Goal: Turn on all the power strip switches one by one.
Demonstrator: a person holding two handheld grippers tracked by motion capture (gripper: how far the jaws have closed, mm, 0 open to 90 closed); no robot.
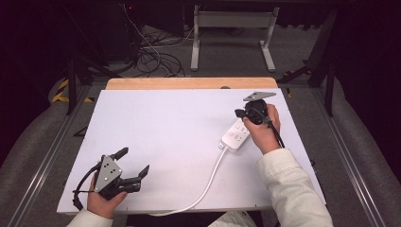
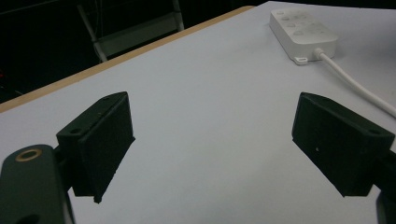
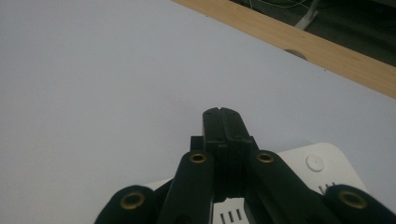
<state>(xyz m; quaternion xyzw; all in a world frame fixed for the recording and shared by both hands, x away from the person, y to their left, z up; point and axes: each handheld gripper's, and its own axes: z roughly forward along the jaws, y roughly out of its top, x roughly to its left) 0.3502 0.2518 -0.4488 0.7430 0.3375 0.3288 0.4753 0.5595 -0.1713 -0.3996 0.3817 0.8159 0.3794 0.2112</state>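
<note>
I take the white power strip point(image 1: 235, 135) as my landmark: it lies flat on the white table top point(image 1: 165, 127), toward the right half of the board and nearer its far edge than its near one. Its white cable point(image 1: 208, 182) leaves the near end of the strip and curves back toward my side, running off the near edge of the board.

My right gripper point(image 1: 239, 113) is directly above the far end of the strip, held in my right hand point(image 1: 265, 130), which sits over the strip's right side. In the right gripper view the two black jaws are pressed flat together, tip to tip, with nothing caught between them point(image 3: 223, 122); the strip's top face, with a round button and socket slots, shows just under and behind the jaws point(image 3: 322, 168). I cannot tell whether the jaw tips touch the strip or stand just clear of it.

My left gripper point(image 1: 135, 163) is well apart from the strip, off to its left and nearer my edge of the board, gripped by my left hand point(image 1: 104, 201). Its jaws stand wide apart and hold nothing; between them in the left gripper view I see bare table top, with the strip far off toward the upper right point(image 2: 303, 32) and its cable trailing from it.

Beyond the strip, the wooden edge point(image 1: 189, 83) of the table shows past the white board.
</note>
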